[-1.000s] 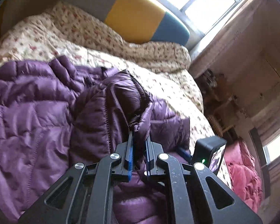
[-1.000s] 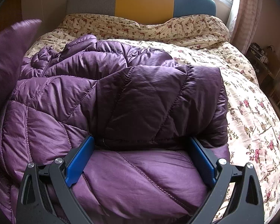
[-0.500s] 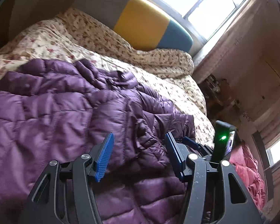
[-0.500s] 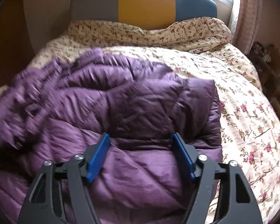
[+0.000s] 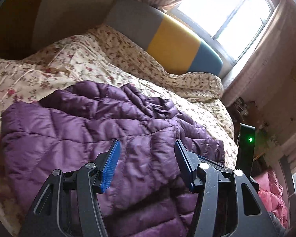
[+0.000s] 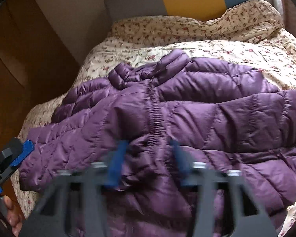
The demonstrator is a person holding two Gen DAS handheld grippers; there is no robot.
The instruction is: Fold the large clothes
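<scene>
Two wrist views over a bed during the folding of a quilted coat. The purple padded jacket (image 5: 100,136) lies spread across the floral bedspread (image 5: 73,63), its collar end bunched toward the headboard and its body filling the near half of the mattress; in the right wrist view the jacket (image 6: 187,118) shows a gathered seam running down its middle and a sleeve reaching toward the left edge of the bed.

The left gripper (image 5: 147,158) hovers above the jacket with its blue pads parted and nothing pinched between them. The right gripper (image 6: 148,162) appears motion-blurred; its jaws are closing, with jacket fabric seen in the gap between them, though the blur hides whether the pads already press on the cloth.

Surroundings: a headboard (image 5: 167,37) upholstered in grey, yellow and blue panels stands behind the rumpled far edge of the bedspread. A bright window (image 5: 227,13) with a curtain sits above and to the right of it. At the bedside, right of the left gripper, a dark upright device with a green light (image 5: 250,139) is seen, and below it a pink padded garment (image 5: 272,195). In the right wrist view the left gripper (image 6: 13,158) enters at the left edge, held by a hand (image 6: 11,217), in front of a brown wooden panel (image 6: 19,59).
</scene>
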